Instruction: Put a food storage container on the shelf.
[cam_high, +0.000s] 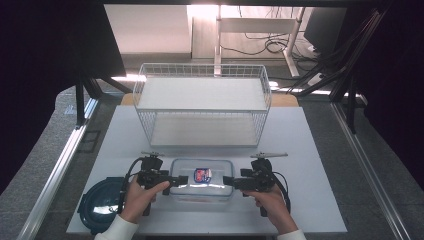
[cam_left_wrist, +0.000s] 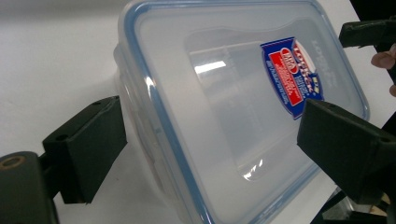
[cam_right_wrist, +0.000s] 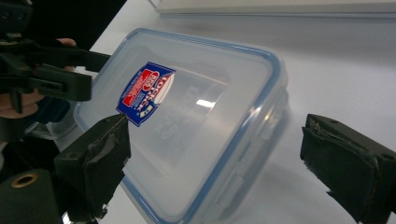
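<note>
A clear rectangular food container (cam_high: 202, 181) with a blue-sealed lid and a red-and-blue sticker (cam_high: 202, 174) lies on the white table near the front edge. My left gripper (cam_high: 181, 179) is at its left end and stands open; in the left gripper view the container (cam_left_wrist: 224, 107) lies between the spread jaws of that gripper (cam_left_wrist: 215, 140). My right gripper (cam_high: 227, 181) is at the right end, also open. In the right gripper view the container (cam_right_wrist: 196, 121) sits between the jaws of the right gripper (cam_right_wrist: 222, 161), and the left gripper (cam_right_wrist: 56, 70) shows beyond it.
A white wire basket shelf (cam_high: 202, 107) with two levels stands behind the container, mid-table. A round dark blue dish (cam_high: 100, 205) sits at the front left corner. Bare table surface (cam_high: 310, 150) lies to the right. Metal rails run along both table sides.
</note>
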